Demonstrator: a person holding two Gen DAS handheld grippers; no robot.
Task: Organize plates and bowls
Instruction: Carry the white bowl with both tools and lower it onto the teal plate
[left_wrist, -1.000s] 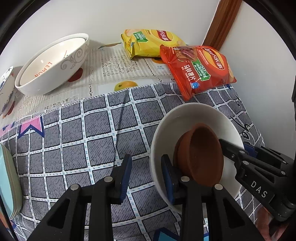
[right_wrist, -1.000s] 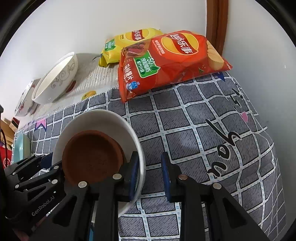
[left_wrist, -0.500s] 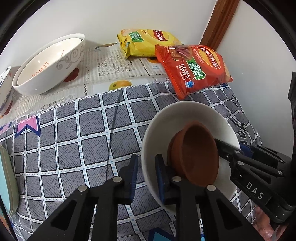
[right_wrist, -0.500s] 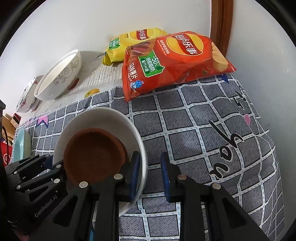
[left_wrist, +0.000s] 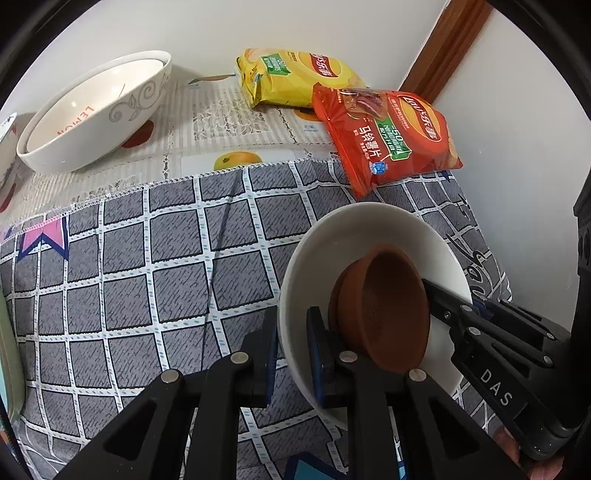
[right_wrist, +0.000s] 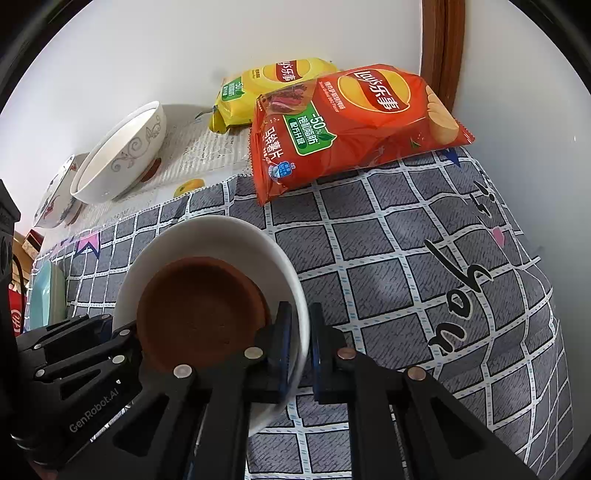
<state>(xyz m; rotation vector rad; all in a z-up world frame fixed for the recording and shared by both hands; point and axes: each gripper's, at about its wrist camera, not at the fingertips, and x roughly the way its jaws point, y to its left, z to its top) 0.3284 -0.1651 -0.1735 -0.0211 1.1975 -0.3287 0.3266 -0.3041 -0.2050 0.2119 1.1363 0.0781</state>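
Your left gripper (left_wrist: 291, 343) and right gripper (right_wrist: 299, 339) both pinch the white bowl (left_wrist: 369, 236) rim, opposite sides; brown dish (right_wrist: 199, 306) sits inside.

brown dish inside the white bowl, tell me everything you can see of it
The brown dish is small, round and shallow, matte terracotta-looking, and empty. It sits tilted inside the white bowl, leaning against the bowl's inner wall. The left gripper and right gripper each have jaws closed over the bowl's rim on opposite sides, above the checked cloth.
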